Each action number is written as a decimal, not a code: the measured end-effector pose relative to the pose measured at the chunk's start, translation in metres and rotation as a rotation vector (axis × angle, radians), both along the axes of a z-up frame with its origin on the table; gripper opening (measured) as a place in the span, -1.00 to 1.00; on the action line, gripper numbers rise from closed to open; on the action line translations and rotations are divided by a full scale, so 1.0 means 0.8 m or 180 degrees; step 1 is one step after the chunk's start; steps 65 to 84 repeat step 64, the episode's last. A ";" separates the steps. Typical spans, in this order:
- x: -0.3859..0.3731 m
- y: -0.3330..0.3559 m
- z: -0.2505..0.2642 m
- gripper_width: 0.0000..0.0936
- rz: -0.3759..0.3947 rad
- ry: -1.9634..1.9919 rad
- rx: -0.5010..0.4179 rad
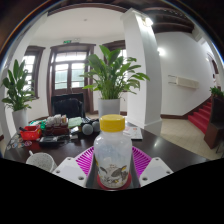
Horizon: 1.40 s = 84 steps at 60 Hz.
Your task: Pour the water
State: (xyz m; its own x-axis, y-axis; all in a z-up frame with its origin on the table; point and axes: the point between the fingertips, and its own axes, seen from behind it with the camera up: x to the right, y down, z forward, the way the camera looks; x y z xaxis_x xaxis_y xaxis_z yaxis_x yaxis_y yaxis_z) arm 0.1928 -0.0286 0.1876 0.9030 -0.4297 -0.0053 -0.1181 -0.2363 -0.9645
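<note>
A clear plastic bottle [113, 155] with a yellow cap and a cartoon label stands upright between my fingers. Its red base is low down between the magenta pads [88, 158]. Both pads touch the bottle's sides, so my gripper [113, 172] is shut on it. The bottle fills the gap from pad to pad. A white cup [41, 160] sits on the dark table [170, 150], to the left of the left finger and close to it.
Clutter lies on the table beyond the cup: a red item [30, 132], papers and dark headphones [88, 127]. A large potted plant [108, 78] stands behind the bottle and another plant [15, 88] at the far left. Red stairs [205, 115] rise at the right.
</note>
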 end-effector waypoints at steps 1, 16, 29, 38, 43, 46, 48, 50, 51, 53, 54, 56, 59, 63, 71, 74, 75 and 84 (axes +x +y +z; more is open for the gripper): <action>-0.001 -0.001 0.001 0.16 0.0003 -0.0008 -0.0010; -0.018 -0.020 -0.011 0.64 0.0083 0.0047 -0.0243; -0.065 -0.106 -0.011 0.65 0.0215 0.0094 -0.0468; -0.096 -0.148 0.021 0.65 0.0351 0.0088 -0.0514; -0.118 -0.165 0.045 0.65 0.0394 0.0132 -0.0433; -0.130 -0.170 0.060 0.65 0.0436 0.0144 -0.0382; -0.137 -0.175 0.071 0.65 0.0454 0.0140 -0.0336; -0.141 -0.178 0.080 0.65 0.0468 0.0139 -0.0308; -0.146 -0.181 0.082 0.65 0.0470 0.0136 -0.0296; -0.152 -0.186 0.088 0.65 0.0470 0.0120 -0.0275; -0.155 -0.188 0.091 0.65 0.0470 0.0115 -0.0259; -0.161 -0.192 0.097 0.66 0.0475 0.0114 -0.0227; -0.164 -0.191 0.104 0.65 0.0496 0.0093 -0.0197; -0.173 -0.192 0.113 0.65 0.0507 0.0041 -0.0129; -0.175 -0.192 0.115 0.65 0.0511 0.0037 -0.0115; -0.175 -0.192 0.115 0.65 0.0511 0.0037 -0.0115; -0.175 -0.192 0.115 0.65 0.0511 0.0037 -0.0115; -0.175 -0.192 0.115 0.65 0.0511 0.0037 -0.0115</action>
